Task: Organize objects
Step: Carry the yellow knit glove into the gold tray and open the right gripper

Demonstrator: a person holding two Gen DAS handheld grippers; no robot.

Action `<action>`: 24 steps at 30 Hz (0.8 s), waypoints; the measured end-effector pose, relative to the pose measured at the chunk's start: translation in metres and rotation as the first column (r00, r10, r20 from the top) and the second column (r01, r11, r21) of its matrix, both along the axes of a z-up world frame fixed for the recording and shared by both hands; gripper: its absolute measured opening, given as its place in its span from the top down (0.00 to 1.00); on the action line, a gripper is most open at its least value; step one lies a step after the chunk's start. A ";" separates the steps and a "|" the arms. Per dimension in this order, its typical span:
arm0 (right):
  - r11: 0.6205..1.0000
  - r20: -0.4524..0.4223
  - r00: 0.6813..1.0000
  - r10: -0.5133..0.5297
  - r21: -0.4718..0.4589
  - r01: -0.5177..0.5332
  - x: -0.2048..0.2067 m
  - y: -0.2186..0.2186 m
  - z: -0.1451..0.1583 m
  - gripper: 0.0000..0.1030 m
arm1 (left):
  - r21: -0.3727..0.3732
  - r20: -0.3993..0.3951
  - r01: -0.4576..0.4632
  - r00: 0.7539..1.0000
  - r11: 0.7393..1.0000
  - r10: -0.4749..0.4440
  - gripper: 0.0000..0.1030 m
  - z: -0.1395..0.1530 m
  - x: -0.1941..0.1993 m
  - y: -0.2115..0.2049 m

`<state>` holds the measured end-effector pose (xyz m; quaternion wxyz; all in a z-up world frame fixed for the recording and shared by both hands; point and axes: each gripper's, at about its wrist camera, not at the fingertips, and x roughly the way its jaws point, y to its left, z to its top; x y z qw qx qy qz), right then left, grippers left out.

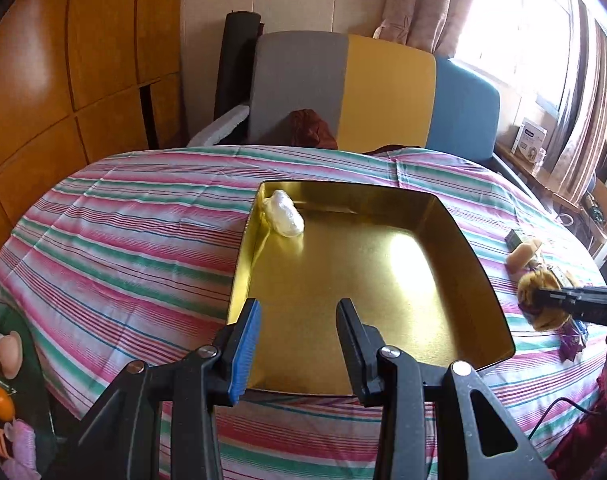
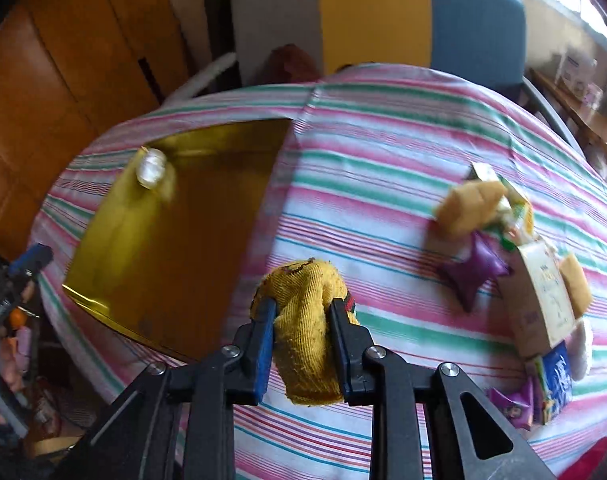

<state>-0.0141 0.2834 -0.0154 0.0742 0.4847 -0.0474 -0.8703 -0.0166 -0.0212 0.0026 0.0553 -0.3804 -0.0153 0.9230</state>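
Gold tin tray (image 1: 455, 240) sits on the striped tablecloth (image 1: 123, 240); taken as landmark. One item is in it so far: a white wrapped bundle (image 1: 285, 213) in its far left corner. Rest of the tray floor is bare

Right gripper (image 2: 302, 312) is clamped on a yellow knitted cloth (image 2: 303, 344), just right of the tray's near edge, not yet over it. Whether the cloth is clear of the table, cannot tell

Left gripper (image 1: 298, 312) has fingers apart, holding nothing, over the tray's near left edge

Well right of the tray: a loose pile (image 2: 515, 280) of packets, a purple pouch (image 2: 477, 270), a carton and tan pieces, still unsorted

Judgement: early stage, one item in, one in hand, most left
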 end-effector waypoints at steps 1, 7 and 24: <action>1.000 -0.006 1.000 0.008 -0.009 -0.008 -0.003 -0.008 0.003 0.75 | 0.004 0.002 -0.003 1.000 1.000 0.003 0.62 0.000 0.001 -0.002; 0.995 -0.031 0.996 0.079 -0.056 -0.081 -0.013 -0.051 0.011 0.74 | 0.003 0.019 -0.023 1.000 1.000 0.023 0.62 -0.005 0.003 -0.010; 0.961 0.082 0.979 0.188 -0.222 -0.166 -0.049 -0.135 -0.026 0.74 | -0.002 0.037 -0.062 0.997 0.998 0.062 0.62 -0.015 0.009 -0.025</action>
